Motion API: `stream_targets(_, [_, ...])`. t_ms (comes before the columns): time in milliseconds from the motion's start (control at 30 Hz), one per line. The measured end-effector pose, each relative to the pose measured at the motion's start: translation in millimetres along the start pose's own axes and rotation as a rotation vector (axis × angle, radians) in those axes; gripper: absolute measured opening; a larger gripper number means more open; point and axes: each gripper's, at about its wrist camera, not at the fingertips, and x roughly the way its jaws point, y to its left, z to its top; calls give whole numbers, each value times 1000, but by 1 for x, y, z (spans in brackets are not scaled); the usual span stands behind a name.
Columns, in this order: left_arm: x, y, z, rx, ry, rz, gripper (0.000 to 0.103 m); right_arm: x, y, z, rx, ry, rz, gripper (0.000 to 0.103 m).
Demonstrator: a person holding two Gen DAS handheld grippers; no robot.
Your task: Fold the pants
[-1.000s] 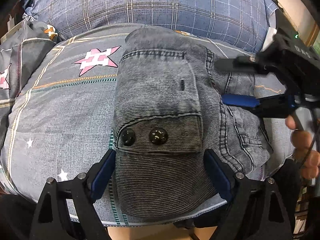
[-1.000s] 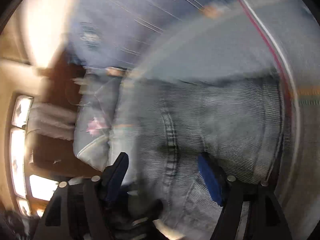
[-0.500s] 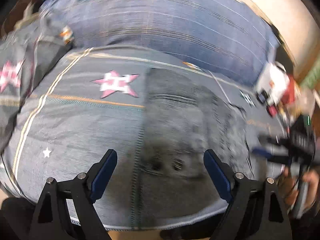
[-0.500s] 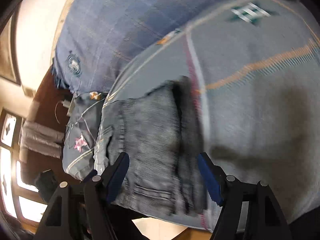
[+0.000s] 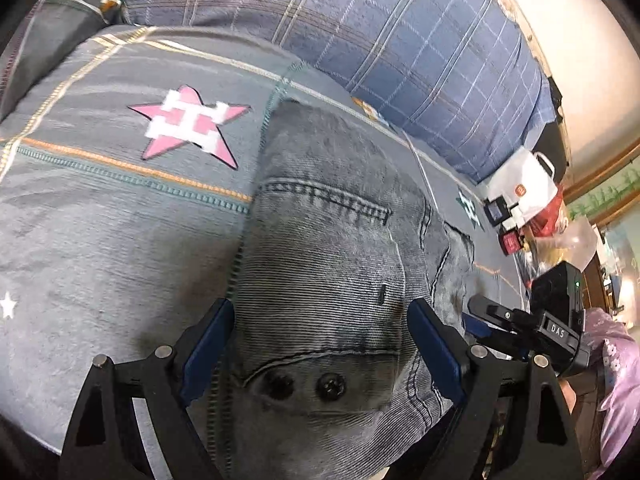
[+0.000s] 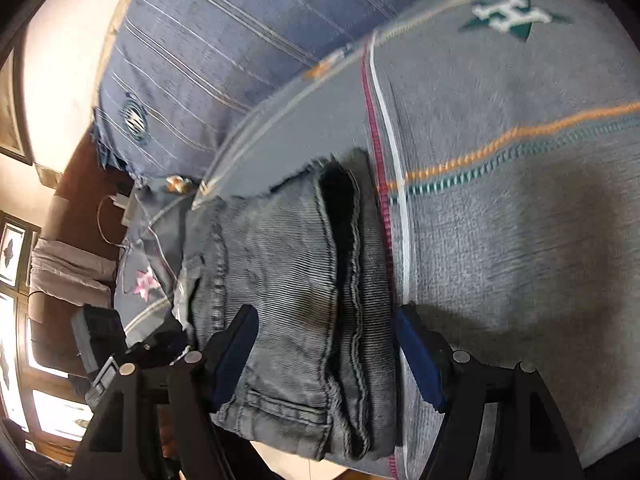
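Pants point(image 5: 328, 280) lie folded into a compact stack on the bed point(image 5: 100, 248); left gripper point(image 5: 320, 352) and right gripper point(image 6: 326, 356) hover, fingers apart, empty; folding looks essentially finished.

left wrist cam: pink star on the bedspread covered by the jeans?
No, the pink star lies fully exposed on the bedspread, left of the folded jeans.

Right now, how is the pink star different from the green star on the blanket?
The pink star lies left of the folded jeans; the green star lies on their other side. The pink star is pink with white blocks, the green star dark green. Both have a white blocky middle.
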Motion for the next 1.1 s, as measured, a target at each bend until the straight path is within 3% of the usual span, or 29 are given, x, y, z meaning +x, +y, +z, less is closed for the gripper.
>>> stream_targets(167, [11, -10, -3, 36, -4, 60, 88, -1, 10, -1, -29, 19, 56, 75])
stream_targets(300, [21, -19, -7, 80, -11, 139, 88, 10, 12, -2, -60, 45, -5, 76])
stream_targets(367, [24, -22, -9, 105, -21, 162, 87, 10, 9, -2, -33, 29, 14, 75])
stream_targets(467, [28, -27, -12, 143, -35, 199, 84, 11, 17, -5, -75, 32, -23, 75])
stream_targets(800, [28, -23, -14, 167, -44, 218, 80, 22, 42, -13, -170, 35, -197, 69])
stream_targets(1100, [27, -19, -17, 151, -46, 212, 82, 22, 39, -12, -145, 26, -180, 72])
